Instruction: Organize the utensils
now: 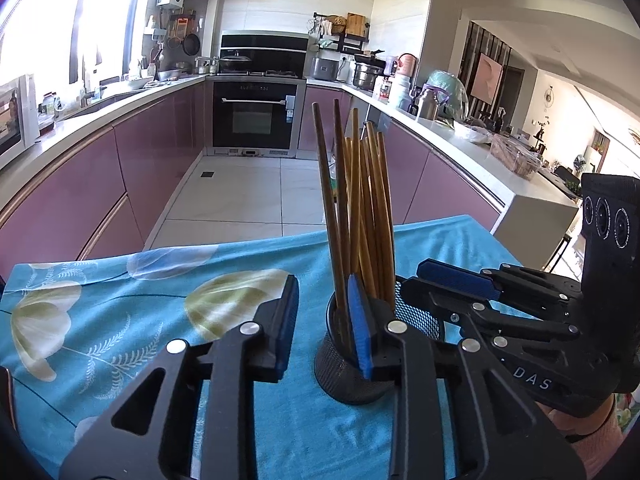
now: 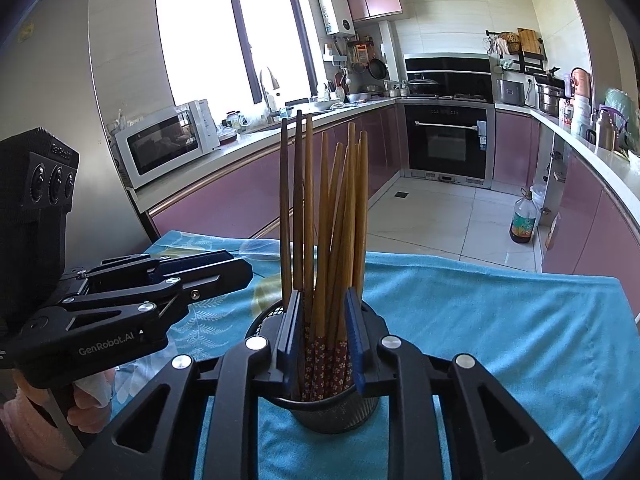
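Pretty much done I'd say: chopsticks point(image 2: 336, 216) all stand in the mesh cup point(image 2: 332, 412). Right hand-held gripper point(image 2: 326, 340) brackets the bundle, grip unclear; left hand-held gripper point(image 1: 324, 320) spread apart.

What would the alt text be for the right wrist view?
The right gripper closes its jaws around a bundle of wooden chopsticks standing in a black mesh holder on a blue floral cloth. The left gripper hovers alongside; a kitchen lies behind.
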The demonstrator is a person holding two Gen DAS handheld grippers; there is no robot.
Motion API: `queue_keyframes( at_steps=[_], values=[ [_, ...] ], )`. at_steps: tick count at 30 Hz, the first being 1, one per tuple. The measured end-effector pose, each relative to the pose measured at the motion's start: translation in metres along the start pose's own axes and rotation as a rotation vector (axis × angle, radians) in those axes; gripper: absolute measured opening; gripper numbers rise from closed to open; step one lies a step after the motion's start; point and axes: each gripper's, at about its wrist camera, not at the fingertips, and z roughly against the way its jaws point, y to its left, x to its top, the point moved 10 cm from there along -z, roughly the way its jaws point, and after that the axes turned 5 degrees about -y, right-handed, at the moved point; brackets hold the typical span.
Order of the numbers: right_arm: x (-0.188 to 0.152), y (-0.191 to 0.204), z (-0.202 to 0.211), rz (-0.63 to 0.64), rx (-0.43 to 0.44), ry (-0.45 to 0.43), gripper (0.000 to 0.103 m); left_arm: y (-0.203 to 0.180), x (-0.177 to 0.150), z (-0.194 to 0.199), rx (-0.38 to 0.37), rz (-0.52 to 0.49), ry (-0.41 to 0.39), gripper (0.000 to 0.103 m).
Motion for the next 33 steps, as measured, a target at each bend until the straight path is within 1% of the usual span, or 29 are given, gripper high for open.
queue_keyframes(
  at_steps=[1, 3, 4, 5, 6, 7, 8, 9, 10, 11, 12, 14, 17, 22, 29, 33],
  values=[
    [-0.001, 0.000, 0.001, 0.000, 0.001, -0.003, 0.031, 0.001, -0.001, 0.002, 0.005, -0.003, -0.007, 0.029],
    [-0.003, 0.002, 0.005, -0.003, 0.004, -0.010, 0.039, 0.002, -0.001, 0.007, 0.018, -0.005, -0.022, 0.038],
    [-0.003, 0.003, 0.007, -0.004, 0.004, -0.014, 0.042, 0.004, -0.002, 0.011, 0.027, -0.007, -0.032, 0.041],
    [-0.004, 0.003, 0.010, -0.006, -0.001, -0.021, 0.050, 0.006, -0.004, 0.016, 0.036, -0.008, -0.045, 0.046],
    [-0.005, 0.003, 0.012, -0.009, -0.004, -0.027, 0.053, 0.009, -0.006, 0.021, 0.045, -0.008, -0.056, 0.051],
    [-0.006, 0.004, 0.014, -0.011, -0.005, -0.030, 0.053, 0.012, -0.008, 0.025, 0.061, -0.010, -0.070, 0.054],
    [-0.006, 0.004, 0.016, -0.012, -0.009, -0.031, 0.057, 0.014, -0.009, 0.030, 0.076, -0.011, -0.081, 0.062],
    [-0.008, 0.003, 0.017, -0.011, -0.018, -0.034, 0.066, 0.017, -0.010, 0.035, 0.090, -0.012, -0.092, 0.070],
    [-0.009, 0.003, 0.019, -0.009, -0.031, -0.041, 0.071, 0.018, -0.011, 0.039, 0.101, -0.015, -0.101, 0.074],
    [-0.011, 0.003, 0.021, -0.007, -0.041, -0.046, 0.082, 0.022, -0.014, 0.045, 0.112, -0.018, -0.112, 0.082],
    [-0.013, 0.003, 0.022, -0.001, -0.057, -0.052, 0.088, 0.025, -0.016, 0.050, 0.125, -0.020, -0.121, 0.089],
    [-0.015, 0.002, 0.025, 0.005, -0.082, -0.067, 0.095, 0.031, -0.023, 0.060, 0.154, -0.022, -0.143, 0.097],
    [-0.022, 0.003, 0.031, 0.000, -0.097, -0.083, 0.096, 0.040, -0.031, 0.076, 0.189, -0.018, -0.172, 0.097],
    [-0.035, 0.014, 0.039, 0.039, -0.127, -0.101, 0.096, 0.055, -0.042, 0.103, 0.247, -0.001, -0.228, 0.097],
    [-0.045, 0.034, 0.052, 0.092, -0.149, -0.160, 0.096, 0.065, -0.054, 0.134, 0.259, 0.035, -0.297, 0.097],
    [-0.047, 0.039, 0.059, 0.076, -0.141, -0.191, 0.096, 0.066, -0.060, 0.146, 0.282, 0.035, -0.322, 0.097]
  ],
)
